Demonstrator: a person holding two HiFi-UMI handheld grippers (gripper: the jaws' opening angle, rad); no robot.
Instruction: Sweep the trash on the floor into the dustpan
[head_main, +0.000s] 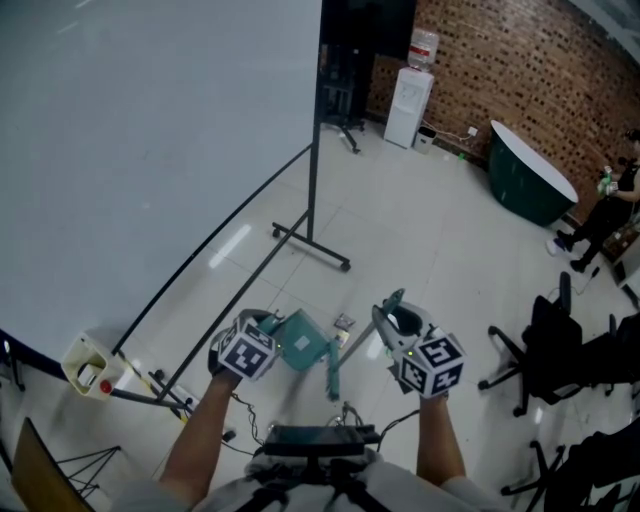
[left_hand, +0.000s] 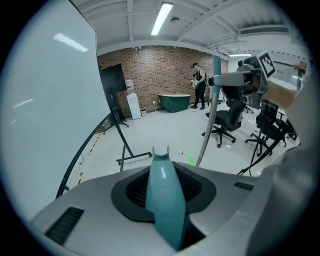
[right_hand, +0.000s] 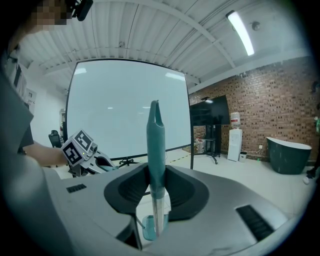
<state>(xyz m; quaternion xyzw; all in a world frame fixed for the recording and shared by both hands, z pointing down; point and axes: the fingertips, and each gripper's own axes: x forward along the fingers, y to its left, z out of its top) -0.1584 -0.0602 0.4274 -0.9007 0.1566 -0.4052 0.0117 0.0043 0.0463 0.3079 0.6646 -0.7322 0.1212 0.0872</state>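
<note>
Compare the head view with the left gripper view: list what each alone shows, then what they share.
Head view only: the dustpan's pan and the marker cube on the left tool. Left gripper view only: the ceiling light and the dustpan handle clamped in the left tool. Shared: green bathtub, water dispenser, the right tool on the broom pole.

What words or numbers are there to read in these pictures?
No text can be read.
Left marker cube: black-and-white squares only, no letters.
Right marker cube: the same.
Water cooler bottle label: too small to read.
</note>
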